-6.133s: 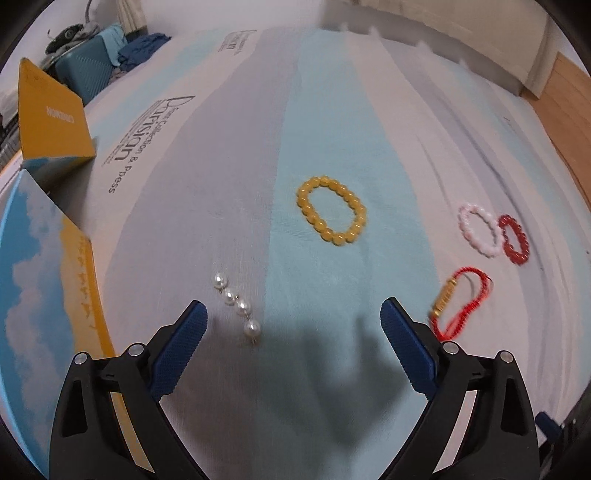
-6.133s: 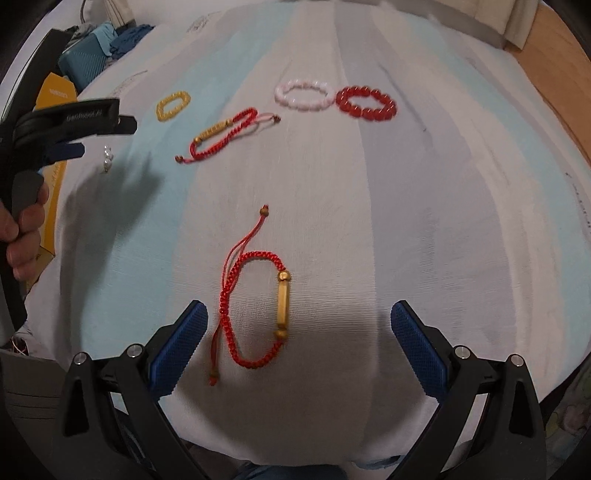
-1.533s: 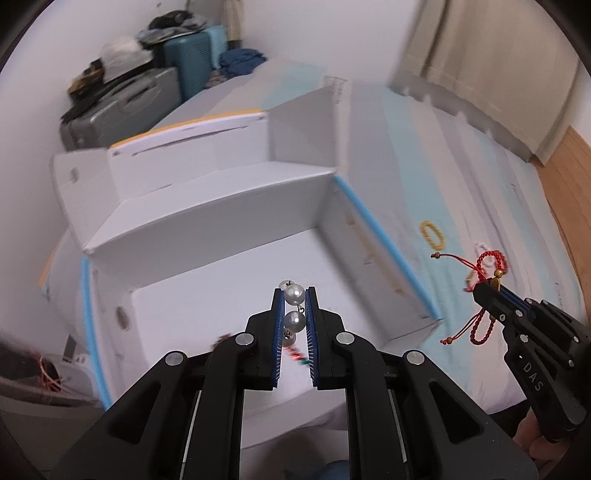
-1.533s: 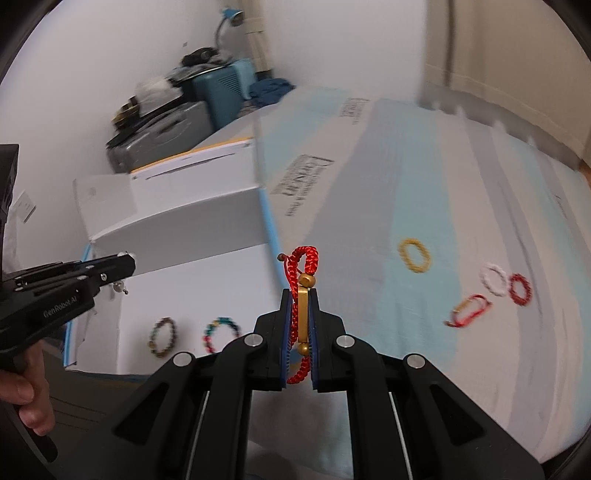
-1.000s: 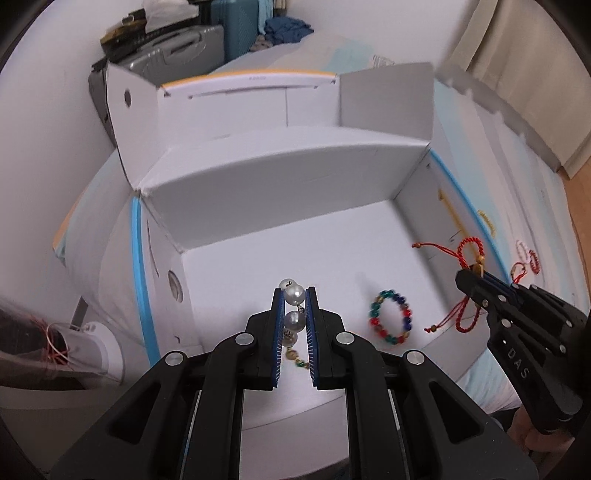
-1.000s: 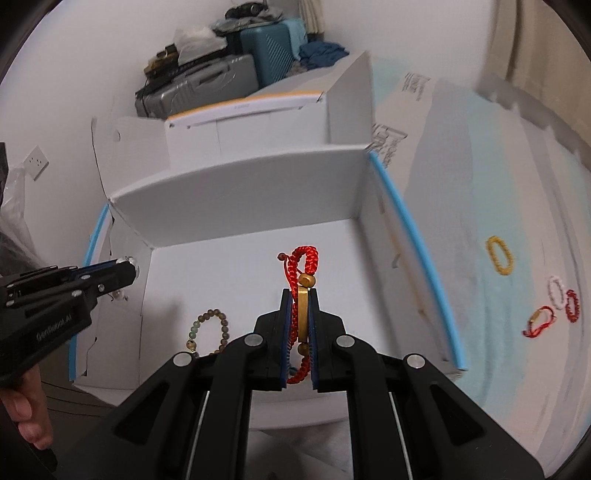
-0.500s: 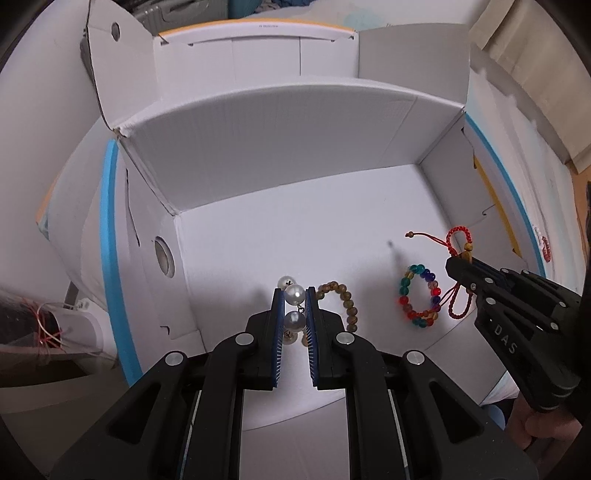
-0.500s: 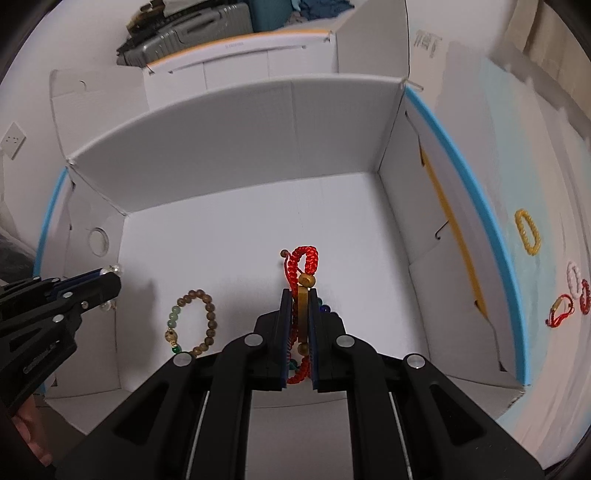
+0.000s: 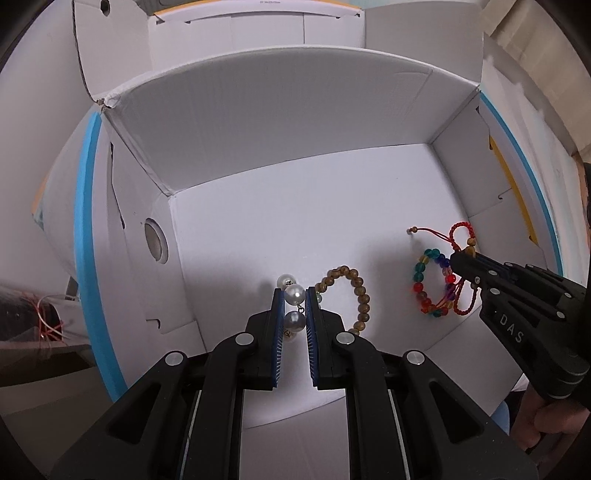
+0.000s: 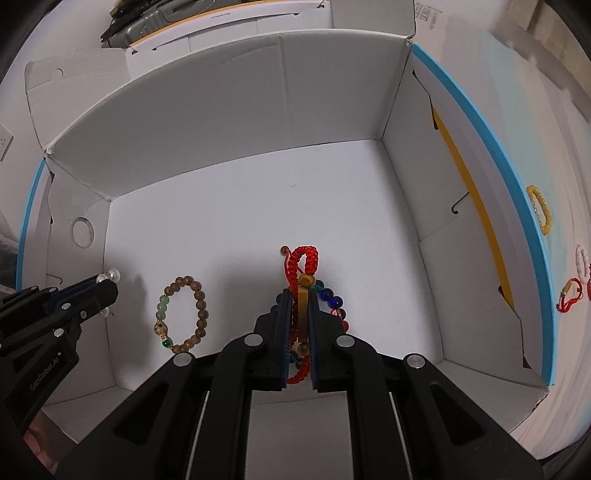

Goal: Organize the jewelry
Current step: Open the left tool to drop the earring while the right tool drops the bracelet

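My left gripper (image 9: pixel 294 295) is shut on a short pearl strand (image 9: pixel 294 294), held low over the floor of an open white box (image 9: pixel 295 110). My right gripper (image 10: pixel 297 295) is shut on a red cord bracelet with a gold tube (image 10: pixel 303 273), also inside the white box (image 10: pixel 258 92). A brown wooden bead bracelet (image 9: pixel 357 291) (image 10: pixel 199 317) lies on the box floor between the two grippers. Right under the right gripper (image 9: pixel 458 258) lies a multicoloured bead bracelet (image 9: pixel 421 280), whose blue beads (image 10: pixel 332 301) peek out beside the red cord.
Outside the box on the striped bedsheet (image 10: pixel 517 92) lie a yellow bead bracelet (image 10: pixel 540 214), a pink-white one (image 10: pixel 581 258) and another red cord bracelet (image 10: pixel 569 293). The box walls and upright flaps ring both grippers. A grey suitcase (image 10: pixel 129 26) stands beyond the box.
Both grippers have sunk deeper into the box and tipped further downward, each still holding its piece. The box floor and the two bracelets on it look larger and closer.
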### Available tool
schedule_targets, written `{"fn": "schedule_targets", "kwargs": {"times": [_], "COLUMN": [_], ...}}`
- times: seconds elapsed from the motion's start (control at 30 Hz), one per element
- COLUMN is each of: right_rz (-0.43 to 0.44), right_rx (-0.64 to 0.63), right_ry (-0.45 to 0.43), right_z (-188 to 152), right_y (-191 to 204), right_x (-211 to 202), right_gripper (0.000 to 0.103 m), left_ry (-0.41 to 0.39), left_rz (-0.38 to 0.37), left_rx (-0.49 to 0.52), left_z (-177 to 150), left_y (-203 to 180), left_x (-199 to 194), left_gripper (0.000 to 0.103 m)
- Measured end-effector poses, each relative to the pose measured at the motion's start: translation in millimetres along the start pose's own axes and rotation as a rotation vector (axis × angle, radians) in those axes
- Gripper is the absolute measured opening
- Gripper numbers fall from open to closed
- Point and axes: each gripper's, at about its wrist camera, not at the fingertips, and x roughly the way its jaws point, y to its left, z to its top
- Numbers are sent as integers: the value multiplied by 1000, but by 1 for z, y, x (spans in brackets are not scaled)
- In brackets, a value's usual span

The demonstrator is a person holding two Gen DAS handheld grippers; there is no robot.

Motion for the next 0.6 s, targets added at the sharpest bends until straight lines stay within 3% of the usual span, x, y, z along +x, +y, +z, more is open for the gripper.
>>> {"fn": "schedule_targets", "kwargs": {"times": [0.33,0.53,0.6], "right_rz": [20,34,41], "right_rx": [-9,-5,-3], "right_ry": [17,-1,-12], "right_z": [3,3,5], "right_y": [4,2,0], "right_x": [6,0,-3], "right_gripper": [12,31,43], "left_ry": [-22,-44,-59], "left_rz": [21,18,21], "left_rx": [17,20,24], "left_z": [1,-2,-3], "left_y": [-3,-7,-9], "left_x": [2,-6,-10], "left_gripper": [12,27,36]}}
